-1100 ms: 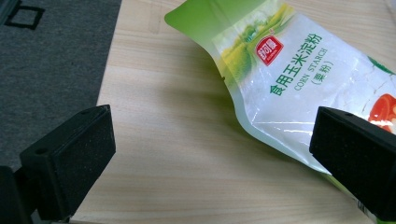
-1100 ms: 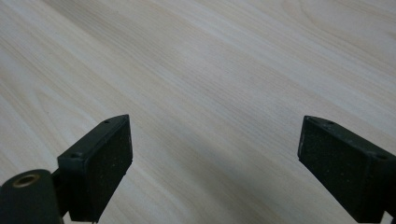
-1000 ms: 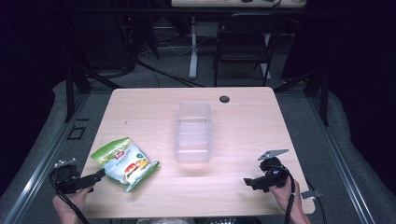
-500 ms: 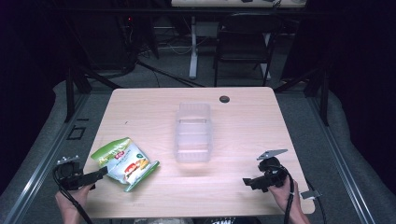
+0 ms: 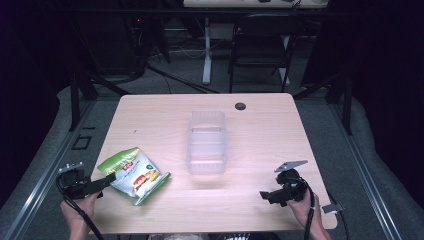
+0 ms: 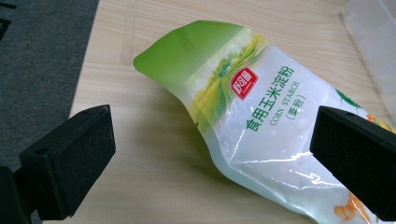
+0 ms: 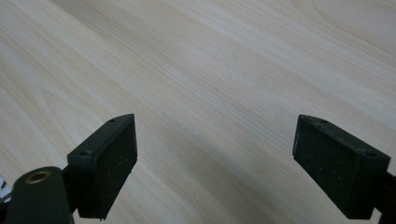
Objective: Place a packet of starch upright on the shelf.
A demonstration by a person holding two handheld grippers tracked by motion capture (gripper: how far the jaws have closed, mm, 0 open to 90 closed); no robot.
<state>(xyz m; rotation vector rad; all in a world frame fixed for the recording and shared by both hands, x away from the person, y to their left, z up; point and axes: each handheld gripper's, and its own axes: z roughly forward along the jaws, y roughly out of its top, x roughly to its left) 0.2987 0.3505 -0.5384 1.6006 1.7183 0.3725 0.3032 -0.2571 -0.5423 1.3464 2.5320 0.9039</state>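
1. Left: left gripper (image 6: 210,154), jaws wide, straddling the corn starch bag (image 5: 134,174) at the table's (image 5: 260,130) near-left corner.
2. Right: right gripper (image 7: 212,163), jaws wide over bare wood.
3. Centre: clear plastic box (image 5: 206,141).

Through the right gripper view I see the right gripper (image 7: 215,168) with its two black jaws spread wide apart, nothing between them. Each carries a dark, grainy pad (image 7: 119,163) on its inner face. Beneath them I have bare, pale wood-grain table (image 7: 224,70), the grain running diagonally across the view.
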